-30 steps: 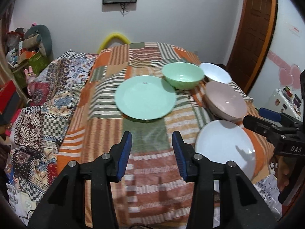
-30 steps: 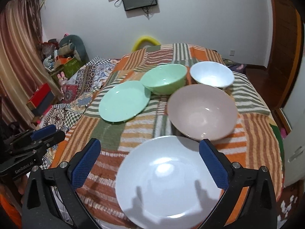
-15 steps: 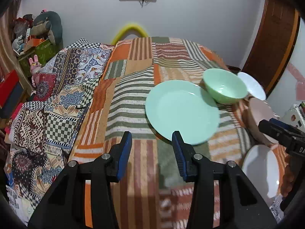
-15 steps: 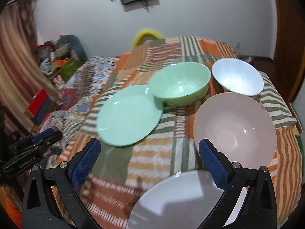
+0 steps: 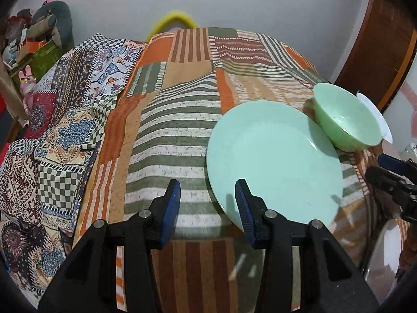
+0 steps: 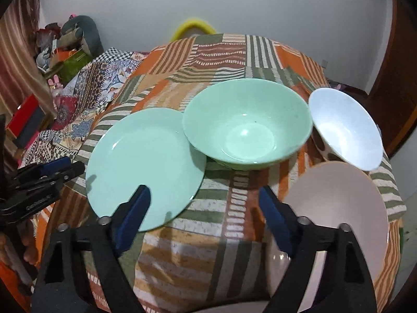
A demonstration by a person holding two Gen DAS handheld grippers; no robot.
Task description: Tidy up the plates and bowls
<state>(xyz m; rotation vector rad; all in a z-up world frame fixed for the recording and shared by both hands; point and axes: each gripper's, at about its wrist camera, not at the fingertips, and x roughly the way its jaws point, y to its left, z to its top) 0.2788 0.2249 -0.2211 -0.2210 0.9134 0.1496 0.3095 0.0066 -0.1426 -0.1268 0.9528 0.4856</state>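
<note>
A green plate (image 5: 276,161) (image 6: 146,167) lies on the patchwork bedspread (image 5: 182,83). A green bowl (image 5: 346,120) (image 6: 247,125) rests against its far right edge. A white bowl (image 6: 344,127) and a pink bowl (image 6: 338,208) sit to the right; a white plate (image 5: 385,250) shows at the right edge of the left wrist view. My left gripper (image 5: 207,203) is open and empty just left of the green plate's near edge. My right gripper (image 6: 203,216) is open and empty above the bedspread, in front of the green bowl.
A second patterned blanket (image 5: 52,135) covers the bed's left side. Stuffed toys and boxes (image 5: 34,39) are piled at the far left. A yellow arch (image 5: 174,20) stands behind the bed. A wooden door (image 5: 378,52) is at the right.
Both grippers have moved forward and lower toward the dishes. The left gripper has closed in on the green plate's near edge. The white plate has slid out of the right wrist view.
</note>
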